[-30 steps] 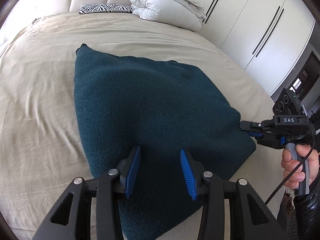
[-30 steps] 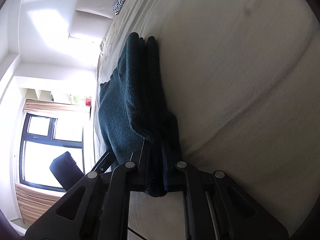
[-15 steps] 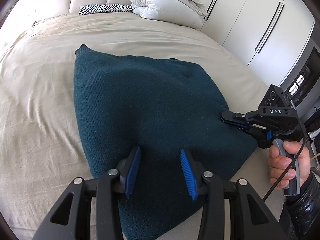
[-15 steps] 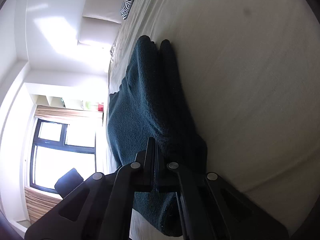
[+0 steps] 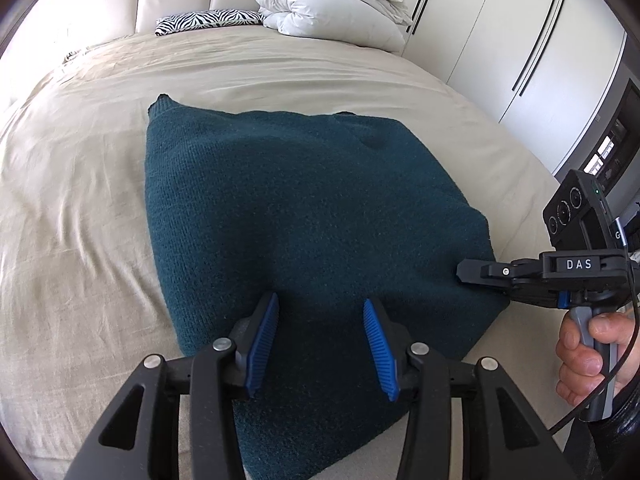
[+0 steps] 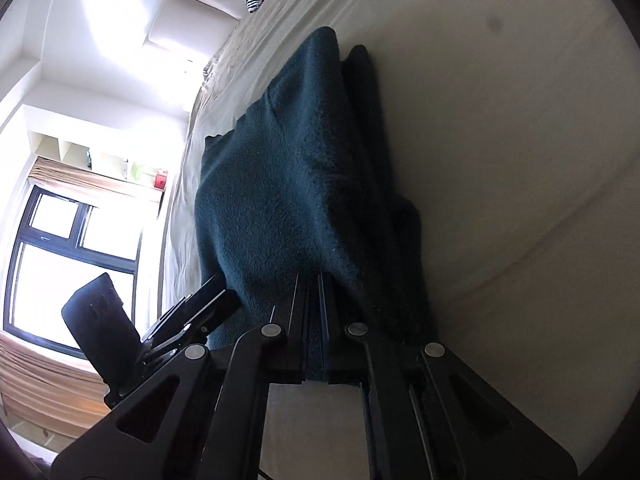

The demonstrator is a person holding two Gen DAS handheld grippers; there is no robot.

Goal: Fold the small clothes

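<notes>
- Beige bed sheet (image 5: 80,208) fills the left wrist view, and the dark teal knit garment (image 5: 304,208) lies folded on it, roughly in the middle and reaching the near edge.
- Nearest, the left gripper (image 5: 320,344) hangs over the garment's near portion; its blue pads (image 5: 262,344) stand apart and are opening a little, with knit below them but nothing pinched. A second ago the gap was slightly narrower.
- Just beyond, at the garment's right edge, the right gripper (image 5: 464,272) has its jaws pressed together. In its own view the tips (image 6: 314,280) meet right at the folded layers of the garment (image 6: 280,200); whether a bit of fabric is caught I cannot tell.
- A second ago those jaws stood a little apart astride the folded edge; since then they have closed, reached further over the cloth half a second ago, and pulled back toward the edge.
- A hand (image 5: 580,356) grips the right tool's handle.
- Farther off, the garment's far corners lie as they did before.
- At the head of the bed lie a zebra-print pillow (image 5: 208,20) and a bundled white duvet (image 5: 332,8), with white wardrobe doors (image 5: 500,40) at the right.
</notes>
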